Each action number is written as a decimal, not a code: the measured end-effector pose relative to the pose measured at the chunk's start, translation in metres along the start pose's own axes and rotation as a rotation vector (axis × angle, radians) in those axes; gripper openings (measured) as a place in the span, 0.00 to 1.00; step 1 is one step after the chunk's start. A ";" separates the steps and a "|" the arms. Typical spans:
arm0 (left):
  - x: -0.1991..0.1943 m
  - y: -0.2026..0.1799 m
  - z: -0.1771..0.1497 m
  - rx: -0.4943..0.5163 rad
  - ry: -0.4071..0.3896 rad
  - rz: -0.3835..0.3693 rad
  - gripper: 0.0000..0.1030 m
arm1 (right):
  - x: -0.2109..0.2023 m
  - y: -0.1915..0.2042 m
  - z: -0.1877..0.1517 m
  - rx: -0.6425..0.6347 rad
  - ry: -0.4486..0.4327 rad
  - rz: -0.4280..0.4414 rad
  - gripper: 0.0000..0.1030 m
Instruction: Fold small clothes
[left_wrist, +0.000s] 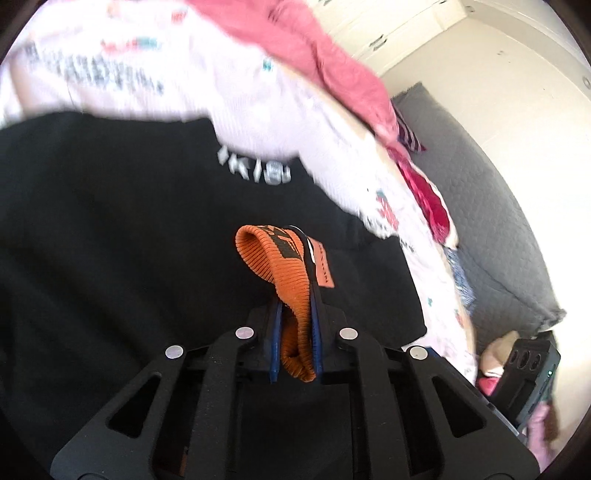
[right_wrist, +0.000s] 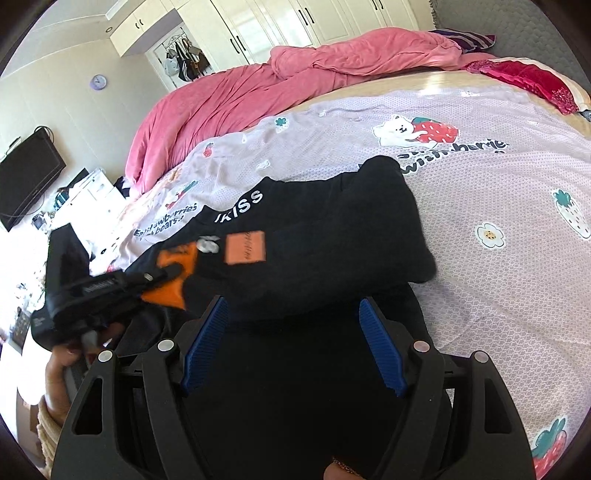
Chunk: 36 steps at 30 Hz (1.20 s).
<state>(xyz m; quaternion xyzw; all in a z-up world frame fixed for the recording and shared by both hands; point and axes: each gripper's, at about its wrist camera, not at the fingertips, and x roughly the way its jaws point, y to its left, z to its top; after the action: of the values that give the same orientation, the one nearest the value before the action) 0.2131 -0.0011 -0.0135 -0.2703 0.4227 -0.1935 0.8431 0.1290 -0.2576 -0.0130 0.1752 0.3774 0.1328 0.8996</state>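
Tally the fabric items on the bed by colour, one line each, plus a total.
Black: 1, the black garment with orange collar
Pink: 1, the pink blanket
Lilac: 1, the printed bedsheet
Red: 1, the red cloth
Total: 4

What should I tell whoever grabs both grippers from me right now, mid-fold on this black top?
Left gripper: shut on the orange ribbed knit collar of the black sweatshirt with white lettering.
Right gripper: open, holding nothing, poised over the near edge of the sweatshirt.
Where things are: the sweatshirt lies on the lilac strawberry-and-bear print bedsheet, its orange rectangular patch facing up. A pink crumpled duvet is heaped at the far side of the bed.
Done: one part already looks folded over the body.
Left: probably finish the fold from the collar end, then flatten and release.
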 end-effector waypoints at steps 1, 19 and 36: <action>-0.008 -0.002 0.003 0.022 -0.034 0.026 0.06 | 0.000 0.000 0.000 0.001 0.001 0.000 0.70; -0.056 0.018 0.018 0.044 -0.150 0.133 0.05 | 0.007 0.004 0.001 -0.021 0.004 -0.052 0.70; -0.072 0.042 0.013 0.026 -0.182 0.191 0.07 | 0.012 -0.005 0.013 0.020 0.005 -0.089 0.74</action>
<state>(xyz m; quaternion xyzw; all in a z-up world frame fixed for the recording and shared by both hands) 0.1867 0.0757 0.0105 -0.2343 0.3657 -0.0925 0.8960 0.1471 -0.2605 -0.0139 0.1667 0.3882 0.0892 0.9020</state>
